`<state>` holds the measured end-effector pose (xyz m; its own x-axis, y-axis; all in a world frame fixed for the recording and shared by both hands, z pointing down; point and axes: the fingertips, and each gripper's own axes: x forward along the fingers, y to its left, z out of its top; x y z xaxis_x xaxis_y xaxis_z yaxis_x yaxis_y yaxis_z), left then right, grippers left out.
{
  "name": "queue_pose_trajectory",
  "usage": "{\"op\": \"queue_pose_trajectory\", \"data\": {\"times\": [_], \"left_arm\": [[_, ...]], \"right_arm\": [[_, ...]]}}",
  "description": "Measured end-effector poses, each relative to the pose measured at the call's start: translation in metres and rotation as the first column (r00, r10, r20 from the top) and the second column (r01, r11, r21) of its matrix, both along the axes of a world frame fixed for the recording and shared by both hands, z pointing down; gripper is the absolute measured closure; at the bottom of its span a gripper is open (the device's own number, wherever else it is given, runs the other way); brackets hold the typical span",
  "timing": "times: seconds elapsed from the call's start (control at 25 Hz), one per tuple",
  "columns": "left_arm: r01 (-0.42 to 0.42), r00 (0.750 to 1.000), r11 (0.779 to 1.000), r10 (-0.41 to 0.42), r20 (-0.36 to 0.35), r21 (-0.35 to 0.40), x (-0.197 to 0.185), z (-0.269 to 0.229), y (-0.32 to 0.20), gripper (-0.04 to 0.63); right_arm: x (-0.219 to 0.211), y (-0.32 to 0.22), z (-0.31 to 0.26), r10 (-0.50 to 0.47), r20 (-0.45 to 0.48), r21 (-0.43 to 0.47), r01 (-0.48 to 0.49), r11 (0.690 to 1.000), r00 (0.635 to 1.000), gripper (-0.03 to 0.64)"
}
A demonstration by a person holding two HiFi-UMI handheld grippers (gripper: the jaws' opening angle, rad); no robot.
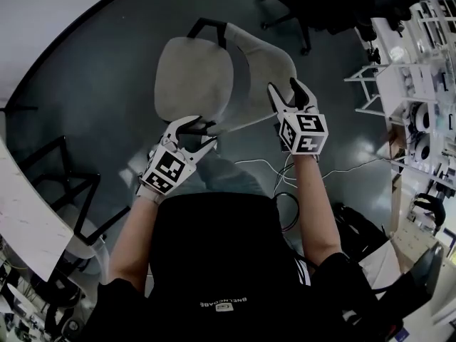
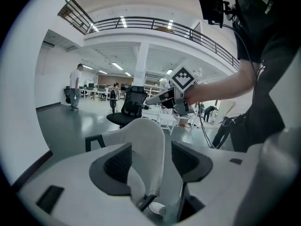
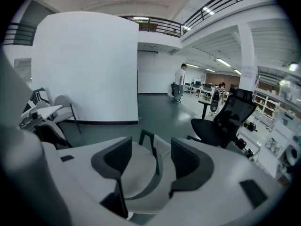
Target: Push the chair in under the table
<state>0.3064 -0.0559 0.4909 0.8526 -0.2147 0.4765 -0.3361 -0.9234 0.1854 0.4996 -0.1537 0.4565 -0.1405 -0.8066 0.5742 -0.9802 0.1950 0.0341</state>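
Left claw (image 1: 201,132), right claw (image 1: 286,87) open by chair (image 1: 192,77); table (image 1: 25,212) cut off.

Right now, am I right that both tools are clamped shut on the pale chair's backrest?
Not quite: both are open. The left gripper view shows the left tool straddling the backrest unpressed; the right gripper view shows the right tool gaping too.

**Open-plan office and lab hall**

Large two-level hall with railed mezzanine (image 2: 155,25) and ceiling strip lights (image 2: 117,66). Polished grey floor (image 1: 100,91), rows of desks (image 2: 93,90), black mesh office chair (image 3: 239,109), white partition (image 3: 84,65). White racks (image 1: 420,55) of equipment, loose cables (image 1: 283,171) on floor.
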Motion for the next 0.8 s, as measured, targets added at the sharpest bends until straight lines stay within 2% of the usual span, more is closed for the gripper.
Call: {"op": "queue_pose_trajectory", "data": {"times": [0.2,0.32,0.52,0.8], "left_arm": [[-0.014,0.999,0.999,0.015,0.033,-0.046,0.020,0.040,-0.005,0.333],[-0.062,0.994,0.995,0.068,0.085,-0.075,0.027,0.073,0.001,0.327],[-0.129,0.972,0.986,0.146,0.184,-0.104,0.030,0.134,0.012,0.302],[-0.204,0.937,0.967,0.238,0.258,-0.151,0.036,0.205,0.021,0.291]], "right_arm": [[0.041,-0.014,0.043,0.037,-0.058,-0.078,-0.041,0.996,0.998,0.343],[0.066,-0.018,0.066,0.074,-0.085,-0.116,-0.084,0.990,0.994,0.336],[0.103,-0.022,0.100,0.115,-0.120,-0.177,-0.135,0.975,0.986,0.324],[0.123,-0.021,0.129,0.123,-0.132,-0.241,-0.152,0.958,0.984,0.322]]}}
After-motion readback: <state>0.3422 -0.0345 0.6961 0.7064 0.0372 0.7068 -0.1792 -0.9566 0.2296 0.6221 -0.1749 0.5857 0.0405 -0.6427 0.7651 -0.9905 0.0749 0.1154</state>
